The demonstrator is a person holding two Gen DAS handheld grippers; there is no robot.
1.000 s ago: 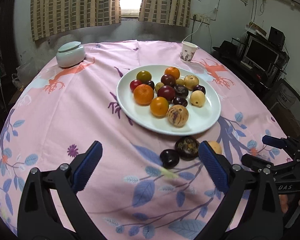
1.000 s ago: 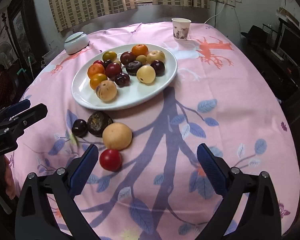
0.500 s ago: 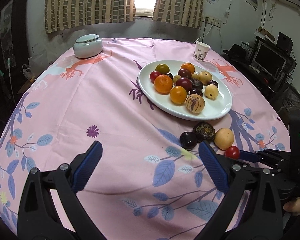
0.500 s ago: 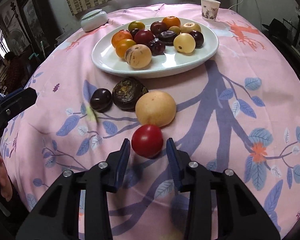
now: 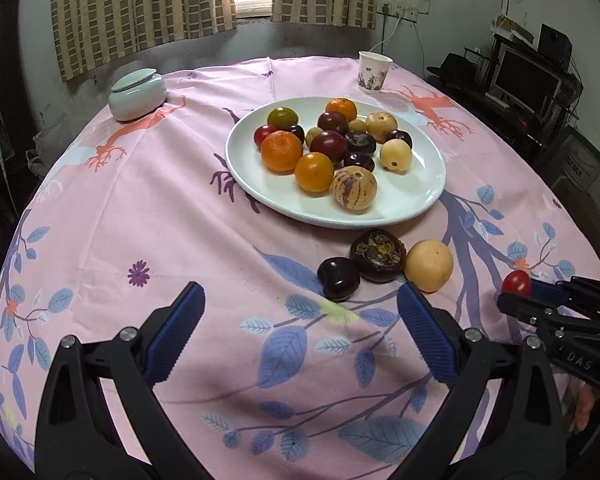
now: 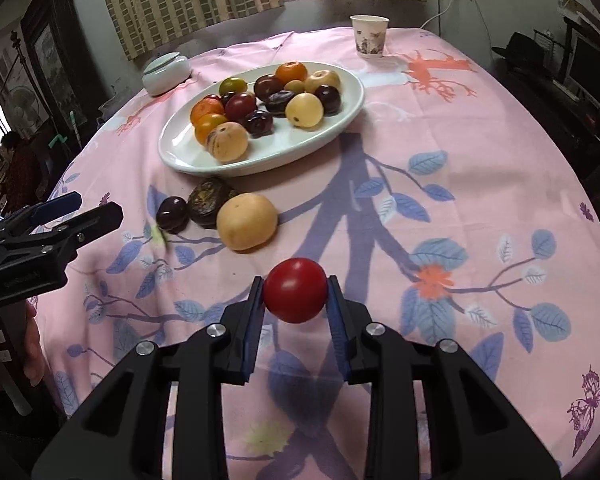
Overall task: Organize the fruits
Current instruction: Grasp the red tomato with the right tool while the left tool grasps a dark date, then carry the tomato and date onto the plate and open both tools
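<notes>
My right gripper is shut on a small red tomato and holds it above the pink cloth; the tomato also shows in the left wrist view. My left gripper is open and empty, low over the cloth in front of three loose fruits: a dark plum, a dark wrinkled fruit and a tan round fruit. Behind them a white plate holds several fruits, among them oranges, plums and tan fruits.
A paper cup stands behind the plate. A pale lidded ceramic jar sits at the back left. The round table's edge curves close on all sides. Dark shelves with a monitor stand to the right.
My right gripper has closed on the red tomato and lifted it off the cloth, back toward me and away from the tan fruit. My left gripper has shifted its view to the right, staying open.
</notes>
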